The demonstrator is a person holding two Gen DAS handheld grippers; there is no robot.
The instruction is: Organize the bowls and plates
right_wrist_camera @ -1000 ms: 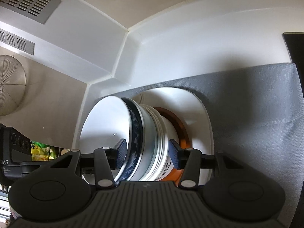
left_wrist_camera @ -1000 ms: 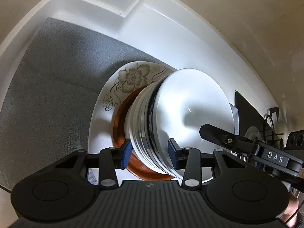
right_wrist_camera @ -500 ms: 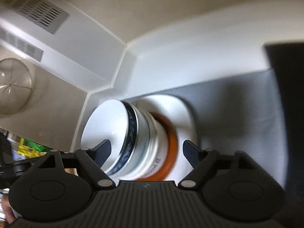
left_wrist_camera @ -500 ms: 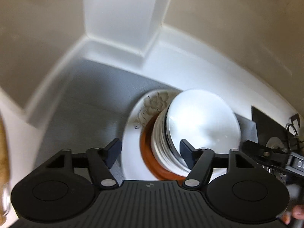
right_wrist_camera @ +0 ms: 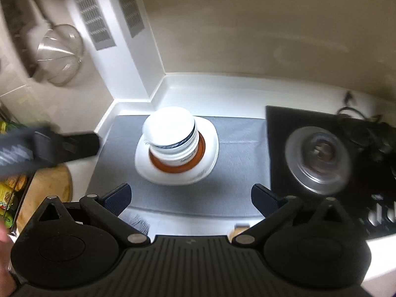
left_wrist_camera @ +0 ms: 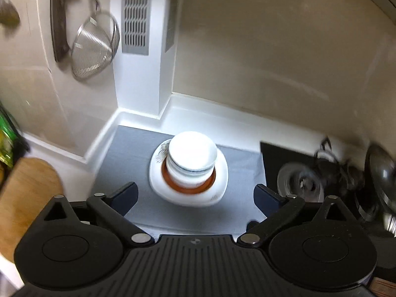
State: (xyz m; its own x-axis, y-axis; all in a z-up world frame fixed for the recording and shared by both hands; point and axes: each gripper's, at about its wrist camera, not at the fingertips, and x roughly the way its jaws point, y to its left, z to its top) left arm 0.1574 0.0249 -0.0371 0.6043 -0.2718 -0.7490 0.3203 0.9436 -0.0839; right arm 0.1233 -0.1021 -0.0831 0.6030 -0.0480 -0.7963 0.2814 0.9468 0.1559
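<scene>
Two black grippers stand with their jaws spread wide and hold nothing: the left gripper [left_wrist_camera: 195,195] and the right gripper [right_wrist_camera: 190,195] both stay short of the dishes and touch none of them. At the far left of the left wrist view a light wooden cutting board [left_wrist_camera: 27,198] leans by the wall, and above it a steel mesh strainer [left_wrist_camera: 95,49] hangs beside a white slotted vent panel [left_wrist_camera: 135,14]. In the middle, a grey cloth mat [left_wrist_camera: 123,158] covers the white counter in the corner. On this mat lies a white square plate with a flower print [left_wrist_camera: 158,173]. On the plate sits an orange-brown round dish [left_wrist_camera: 188,188], and in it rests a stack of white bowls [left_wrist_camera: 191,158]; one bowl has a dark blue rim band. The stack stands a little tilted in the right wrist view [right_wrist_camera: 170,136]. To the right, a black stove top [right_wrist_camera: 279,128] carries a round silver burner [right_wrist_camera: 316,160].
</scene>
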